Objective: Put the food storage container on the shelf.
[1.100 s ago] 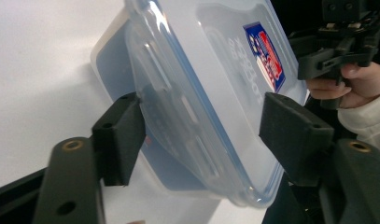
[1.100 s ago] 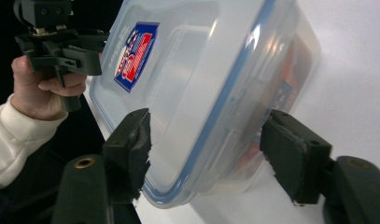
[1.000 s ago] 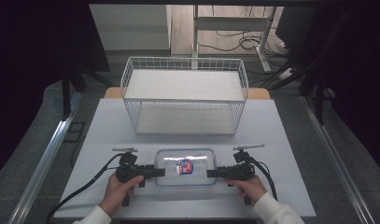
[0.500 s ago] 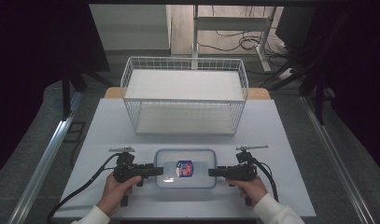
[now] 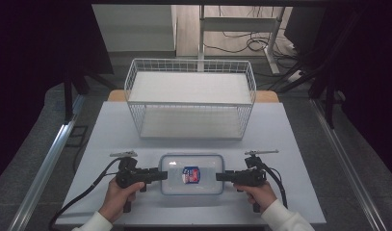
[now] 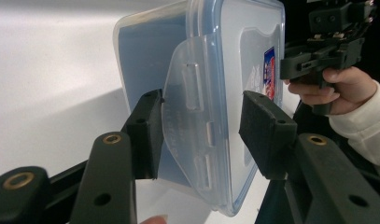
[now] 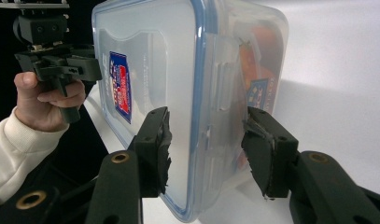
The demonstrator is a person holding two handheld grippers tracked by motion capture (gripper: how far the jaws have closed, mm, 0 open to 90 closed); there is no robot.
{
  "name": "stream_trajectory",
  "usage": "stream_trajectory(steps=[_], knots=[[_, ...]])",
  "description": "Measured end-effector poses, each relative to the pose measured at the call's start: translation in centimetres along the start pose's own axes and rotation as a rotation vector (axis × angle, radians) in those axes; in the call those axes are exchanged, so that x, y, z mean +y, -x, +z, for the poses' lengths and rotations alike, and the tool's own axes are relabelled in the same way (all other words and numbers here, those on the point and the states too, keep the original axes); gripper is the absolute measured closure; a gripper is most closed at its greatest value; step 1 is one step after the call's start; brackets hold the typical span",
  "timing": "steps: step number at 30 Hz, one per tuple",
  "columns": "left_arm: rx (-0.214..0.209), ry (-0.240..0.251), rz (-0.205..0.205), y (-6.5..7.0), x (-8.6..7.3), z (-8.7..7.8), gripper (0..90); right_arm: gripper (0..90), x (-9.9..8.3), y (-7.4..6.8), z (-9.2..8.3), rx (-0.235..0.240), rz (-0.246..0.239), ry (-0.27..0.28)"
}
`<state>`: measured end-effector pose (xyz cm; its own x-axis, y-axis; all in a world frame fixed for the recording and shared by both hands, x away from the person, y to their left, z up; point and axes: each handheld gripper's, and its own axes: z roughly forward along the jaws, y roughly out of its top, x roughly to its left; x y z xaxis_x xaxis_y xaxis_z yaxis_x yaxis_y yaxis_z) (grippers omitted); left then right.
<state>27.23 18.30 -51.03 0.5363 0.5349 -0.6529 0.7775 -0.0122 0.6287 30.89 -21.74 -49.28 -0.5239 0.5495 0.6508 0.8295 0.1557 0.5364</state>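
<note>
two open grippers, left gripper (image 5: 161, 174) and right gripper (image 5: 218, 176), flank the container (image 5: 191, 173); contents blurred.

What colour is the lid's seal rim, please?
Blue, on the clear container lid; clearest in the right gripper view.

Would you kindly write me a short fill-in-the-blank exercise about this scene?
1. The clear container lies on the white table between the left gripper and the ____ gripper.
2. Behind the container stands a white wire ____.
3. Each gripper's jaws stand ____ around a latch at one end of the container.
4. The lid of the container bears a red and blue ____.

Missing words: right; basket; open; label
</note>
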Motion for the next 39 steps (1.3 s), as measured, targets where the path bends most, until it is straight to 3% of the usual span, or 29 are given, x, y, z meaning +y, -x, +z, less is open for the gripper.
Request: stream_trajectory(steps=[5,12,19,30,39], knots=[[0.0,0.005,-0.004,-0.2,0.5,-0.1,50.8,51.9,0.4,-0.1,0.2,-0.003,0.013,0.006],[0.025,0.026,0.02,-0.6,2.0,-0.7,50.2,51.9,2.1,-0.4,0.7,-0.006,-0.011,0.014],[0.02,0.02,0.017,-2.4,3.6,-0.5,50.1,51.8,3.9,0.1,1.6,-0.019,-0.031,0.023],[0.02,0.069,0.027,-5.6,6.7,0.9,50.0,51.7,8.1,1.7,3.0,-0.046,-0.074,0.077],[0.017,0.068,0.04,-7.0,7.8,2.5,48.9,51.5,8.6,3.2,3.5,-0.075,-0.079,0.096]])
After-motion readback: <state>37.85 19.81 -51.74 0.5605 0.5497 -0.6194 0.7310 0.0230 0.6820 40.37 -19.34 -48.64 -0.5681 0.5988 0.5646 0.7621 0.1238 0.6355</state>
